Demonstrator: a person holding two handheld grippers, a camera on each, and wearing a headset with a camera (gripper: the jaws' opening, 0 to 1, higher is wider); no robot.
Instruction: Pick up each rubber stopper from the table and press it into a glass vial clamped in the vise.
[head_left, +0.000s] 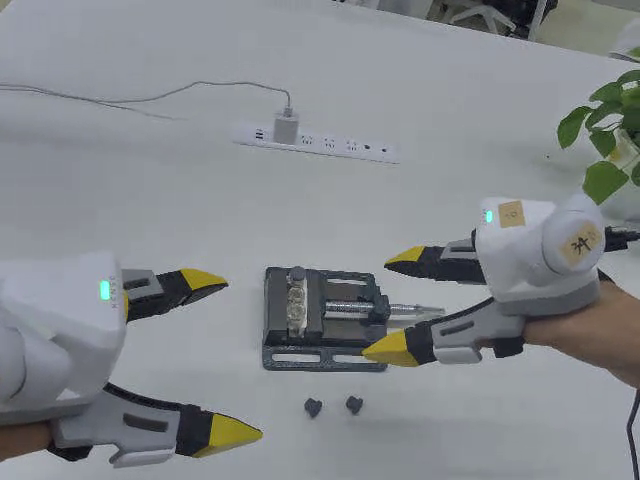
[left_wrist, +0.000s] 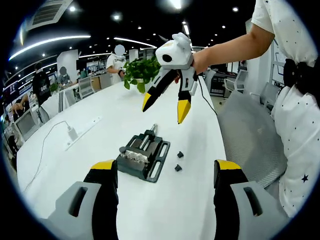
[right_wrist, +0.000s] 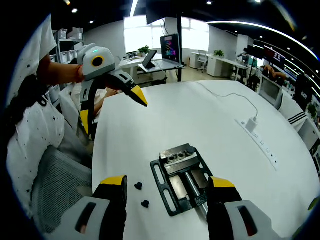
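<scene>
- Bare table lies open left of the vise.
- 2 stoppers sit just in front of it, open from above.
- Well behind lies a power strip.

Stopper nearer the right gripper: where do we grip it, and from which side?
Grip the right-hand stopper across its sides, straight down from above, with the open right gripper. It lies low and loose on the table, apart from the other stopper and clear of the vise, so both jaws have room. Which end faces up is too small to tell.
</scene>
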